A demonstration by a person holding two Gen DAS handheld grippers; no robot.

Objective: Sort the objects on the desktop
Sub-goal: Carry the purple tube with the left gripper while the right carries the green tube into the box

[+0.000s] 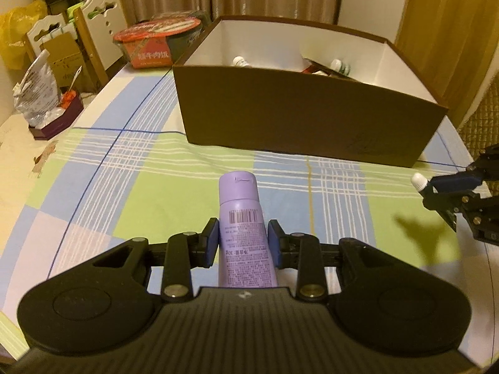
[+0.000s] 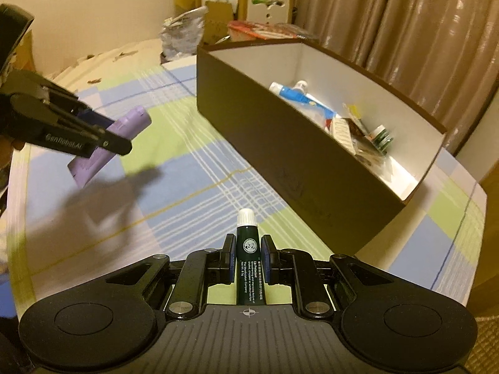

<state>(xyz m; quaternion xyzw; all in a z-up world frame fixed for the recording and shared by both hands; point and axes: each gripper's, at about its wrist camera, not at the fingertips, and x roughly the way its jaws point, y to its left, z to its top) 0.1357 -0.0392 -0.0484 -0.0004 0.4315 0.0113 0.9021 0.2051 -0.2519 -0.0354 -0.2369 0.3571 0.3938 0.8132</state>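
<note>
I have both tools loaded. My left tool (image 1: 242,237) is clamped on a purple tube (image 1: 241,218), its long axis running straight out along the fingers with the cap end pointing at the brown box (image 1: 296,115). My right tool (image 2: 248,257) pinches a dark green tube (image 2: 248,261) the same way, white cap forward.

The box lies dead ahead of the left tool across a stretch of checked bench (image 1: 124,168), with its near wall standing between tube and interior. From the right tool it sits ahead and to the right, and I can see down into the open top, where a blue-and-white tube (image 2: 299,96) and other small items already lie.

I judge the near wall is what either tube must clear. Both tools hang above the cloth, well apart.
</note>
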